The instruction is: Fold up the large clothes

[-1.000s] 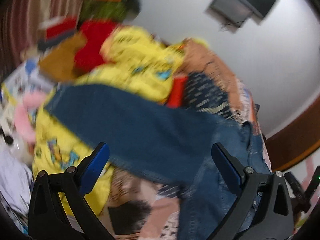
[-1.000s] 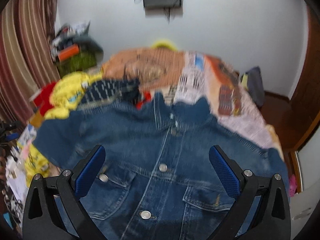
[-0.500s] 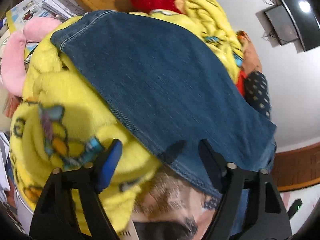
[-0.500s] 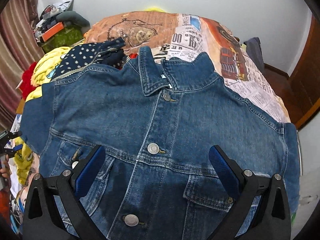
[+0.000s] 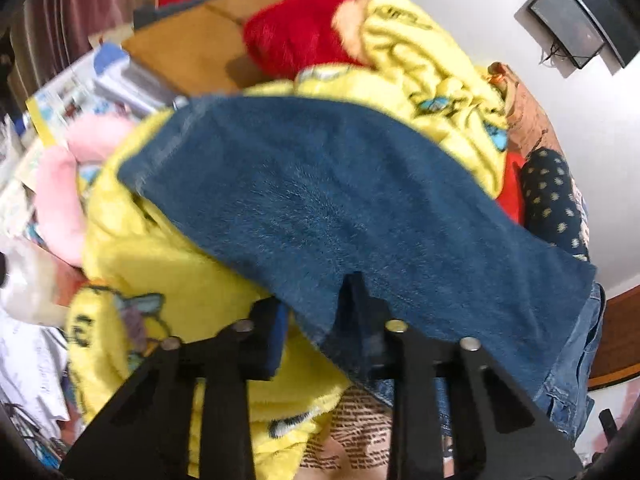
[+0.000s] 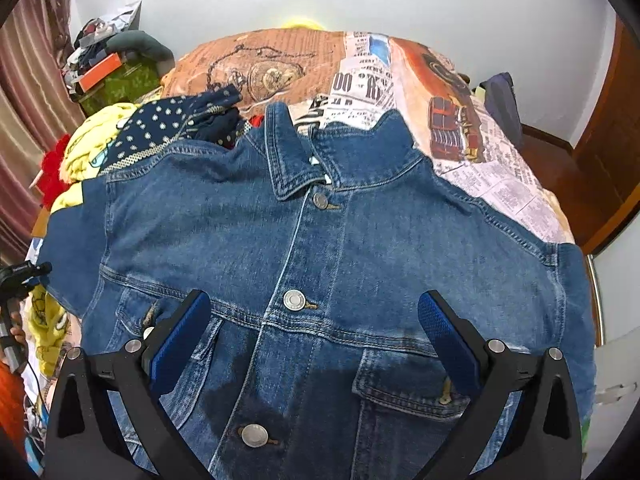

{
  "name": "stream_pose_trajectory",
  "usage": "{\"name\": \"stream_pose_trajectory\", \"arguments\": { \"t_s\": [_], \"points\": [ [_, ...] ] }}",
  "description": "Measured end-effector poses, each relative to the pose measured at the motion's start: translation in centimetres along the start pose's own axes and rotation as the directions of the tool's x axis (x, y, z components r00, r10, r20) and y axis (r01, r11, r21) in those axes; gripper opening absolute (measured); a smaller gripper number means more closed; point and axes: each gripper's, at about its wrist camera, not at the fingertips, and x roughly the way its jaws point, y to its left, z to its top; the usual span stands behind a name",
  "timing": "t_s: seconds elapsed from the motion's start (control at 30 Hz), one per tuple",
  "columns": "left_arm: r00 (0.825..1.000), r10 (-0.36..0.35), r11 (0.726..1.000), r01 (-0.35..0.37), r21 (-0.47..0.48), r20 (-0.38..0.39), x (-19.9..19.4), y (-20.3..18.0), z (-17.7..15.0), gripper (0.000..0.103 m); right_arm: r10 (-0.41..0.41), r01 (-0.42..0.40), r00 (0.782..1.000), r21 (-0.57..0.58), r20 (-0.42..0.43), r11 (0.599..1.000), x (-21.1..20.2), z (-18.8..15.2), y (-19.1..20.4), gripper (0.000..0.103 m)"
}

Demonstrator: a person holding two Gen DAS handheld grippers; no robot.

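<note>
Your left gripper [image 5: 316, 320] is closing its jaws, with the lower edge of the denim jacket's sleeve [image 5: 340, 208] between them, over the yellow fleece blanket [image 5: 168, 276]. Your right gripper [image 6: 316, 320] hangs with jaws wide apart above the denim jacket [image 6: 304, 240], which lies buttoned and face up on the newspaper-print bedspread [image 6: 492, 168]
</note>
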Motion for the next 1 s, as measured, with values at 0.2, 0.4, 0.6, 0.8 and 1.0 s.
{"name": "stream_pose_trajectory", "arguments": {
  "t_s": [0.2, 0.4, 0.6, 0.8, 1.0],
  "points": [
    [0.992, -0.019, 0.996, 0.009, 0.084, 0.127, -5.4, -3.4, 1.3, 0.011, 0.005, -0.006, 0.999, 0.012, 0.052, 1.000, -2.1, -0.1, -0.7, 0.103],
    [0.958, -0.099, 0.971, 0.034, 0.236, 0.269, -12.0, -10.7, 2.0, 0.007, -0.013, 0.012, 0.995, 0.010, 0.100, 1.000, -4.0, -0.6, -1.9, 0.103],
    [0.903, -0.274, 0.902, 0.122, 0.415, 0.330, -17.3, -20.6, 0.3, 0.006, -0.017, 0.009, 0.990, 0.058, 0.139, 0.998, -5.7, -0.8, -4.2, 0.103],
    [0.879, -0.411, 0.771, 0.192, 0.607, 0.243, -17.6, -31.0, -4.6, 0.006, -0.028, 0.010, 0.983, 0.101, 0.180, 0.995, -7.7, -1.1, -6.2, 0.103],
    [0.924, -0.381, 0.607, 0.224, 0.763, 0.031, -12.0, -38.3, -13.2, 0.005, -0.052, 0.027, 0.979, 0.130, 0.196, 0.991, -8.7, -2.1, -8.1, 0.103]
  ]
}}
